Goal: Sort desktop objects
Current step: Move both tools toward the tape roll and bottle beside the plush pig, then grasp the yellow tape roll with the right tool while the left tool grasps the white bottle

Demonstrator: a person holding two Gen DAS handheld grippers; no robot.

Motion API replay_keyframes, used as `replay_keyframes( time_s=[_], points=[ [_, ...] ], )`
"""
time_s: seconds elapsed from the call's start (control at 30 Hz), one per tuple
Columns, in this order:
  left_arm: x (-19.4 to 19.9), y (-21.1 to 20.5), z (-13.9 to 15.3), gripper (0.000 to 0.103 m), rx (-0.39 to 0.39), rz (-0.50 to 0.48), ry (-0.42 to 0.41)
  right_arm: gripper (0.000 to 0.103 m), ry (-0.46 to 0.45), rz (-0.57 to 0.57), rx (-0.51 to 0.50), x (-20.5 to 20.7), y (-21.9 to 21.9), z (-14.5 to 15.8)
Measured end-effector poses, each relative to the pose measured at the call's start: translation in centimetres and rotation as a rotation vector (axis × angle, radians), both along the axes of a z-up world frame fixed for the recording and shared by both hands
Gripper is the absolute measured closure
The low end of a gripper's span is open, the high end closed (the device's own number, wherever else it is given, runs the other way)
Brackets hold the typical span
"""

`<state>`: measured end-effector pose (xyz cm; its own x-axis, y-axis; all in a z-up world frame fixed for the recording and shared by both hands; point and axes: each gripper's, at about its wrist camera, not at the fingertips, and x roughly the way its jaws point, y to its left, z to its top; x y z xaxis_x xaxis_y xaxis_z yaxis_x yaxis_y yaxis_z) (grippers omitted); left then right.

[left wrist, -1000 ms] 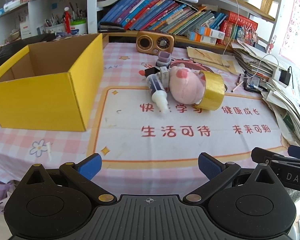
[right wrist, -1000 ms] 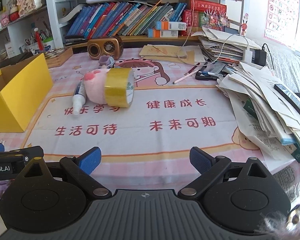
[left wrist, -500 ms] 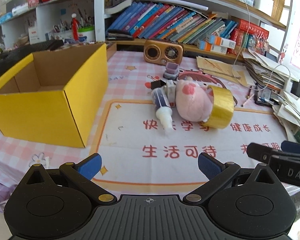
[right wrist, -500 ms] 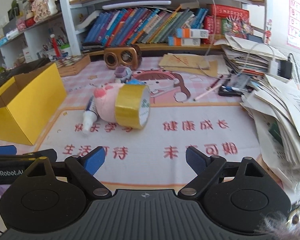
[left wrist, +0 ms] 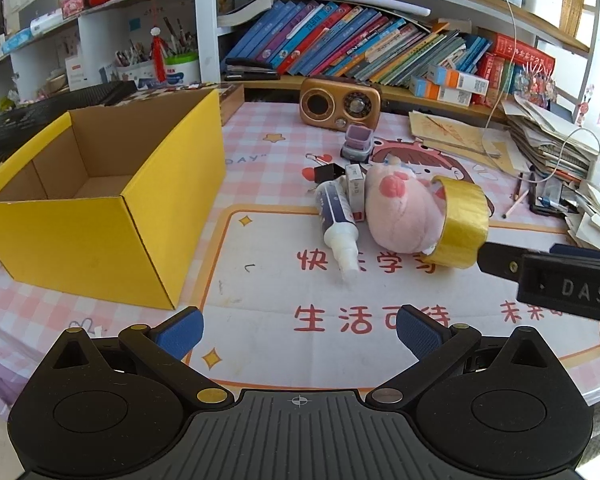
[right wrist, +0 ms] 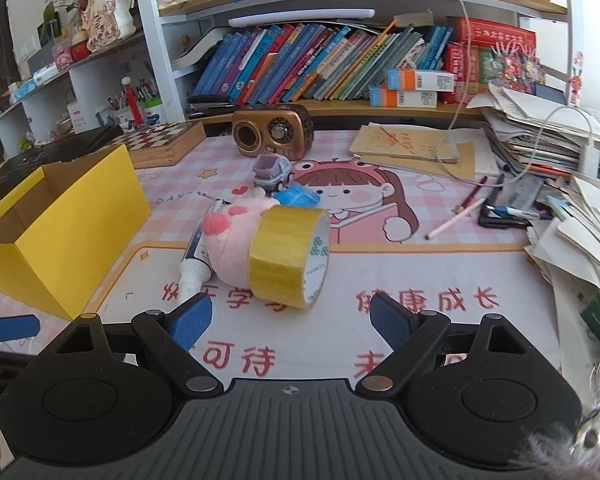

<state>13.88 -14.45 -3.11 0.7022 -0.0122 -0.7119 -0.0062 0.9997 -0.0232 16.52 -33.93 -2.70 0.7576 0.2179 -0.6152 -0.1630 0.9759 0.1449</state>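
Note:
A yellow tape roll stands on edge on the pink mat, leaning against a pink plush toy. A white glue tube lies left of the plush, with a small white box and a black binder clip behind it. A purple toy truck is further back. The open yellow cardboard box sits at the left. My right gripper is open just short of the tape roll. My left gripper is open over bare mat, with nothing between its fingers.
A brown retro radio stands at the back below the bookshelf. A chessboard lies behind the yellow box. Stacked papers, pencils and a cable crowd the right side. One finger of the right gripper reaches in beside the tape.
Both grippers have moved forward towards the pile, which looks larger and nearer. The right gripper's jaws have narrowed a little. Nothing on the table has moved.

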Motion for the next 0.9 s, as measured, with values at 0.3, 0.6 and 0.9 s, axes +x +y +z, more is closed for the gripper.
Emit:
replay_keyframes(
  time_s=[0.3, 0.6, 0.9],
  points=[
    [1.0, -0.2, -0.2, 0.0, 0.0, -0.004, 0.039, 0.021, 0.03, 0.044, 0.011, 2.5, 0.7, -0.7],
    [1.8, -0.3, -0.3, 0.0, 0.026, 0.023, 0.043, 0.022, 0.05, 0.062, 0.013, 4.5, 1.2, -1.1],
    [2.4, -0.5, -0.9, 0.0, 0.034, 0.029, 0.064, 0.027, 0.069, 0.058, -0.022, 6.0, 2.4, -1.5]
  ],
)
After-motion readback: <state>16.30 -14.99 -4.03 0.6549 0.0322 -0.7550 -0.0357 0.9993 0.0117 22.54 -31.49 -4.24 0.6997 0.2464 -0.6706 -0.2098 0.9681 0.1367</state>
